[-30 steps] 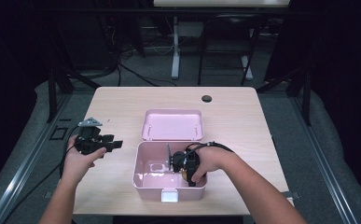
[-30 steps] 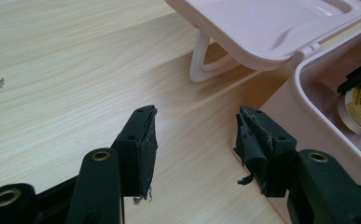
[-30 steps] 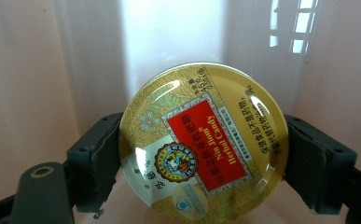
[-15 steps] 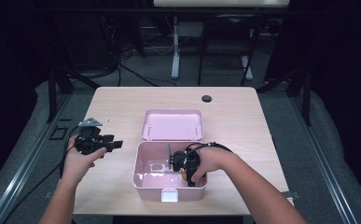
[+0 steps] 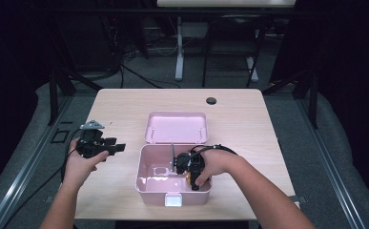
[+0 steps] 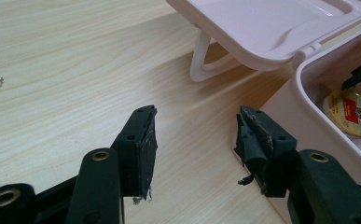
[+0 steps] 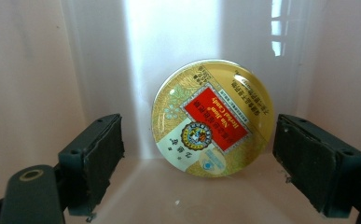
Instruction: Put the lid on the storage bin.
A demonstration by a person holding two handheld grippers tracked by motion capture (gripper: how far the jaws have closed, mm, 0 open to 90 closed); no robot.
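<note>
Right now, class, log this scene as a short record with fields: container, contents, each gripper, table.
container: pink box, open, lid laid back behind it
contents: round gold tin with red label, against the box wall
right gripper: inside box, jaws open either side of tin
left gripper: open, over bare table beside box

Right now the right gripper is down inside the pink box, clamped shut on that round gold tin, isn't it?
Not quite. The right gripper is down inside the pink box, but its jaws stand open on either side of the round gold tin, not touching it. The right gripper view shows the gaps.
</note>
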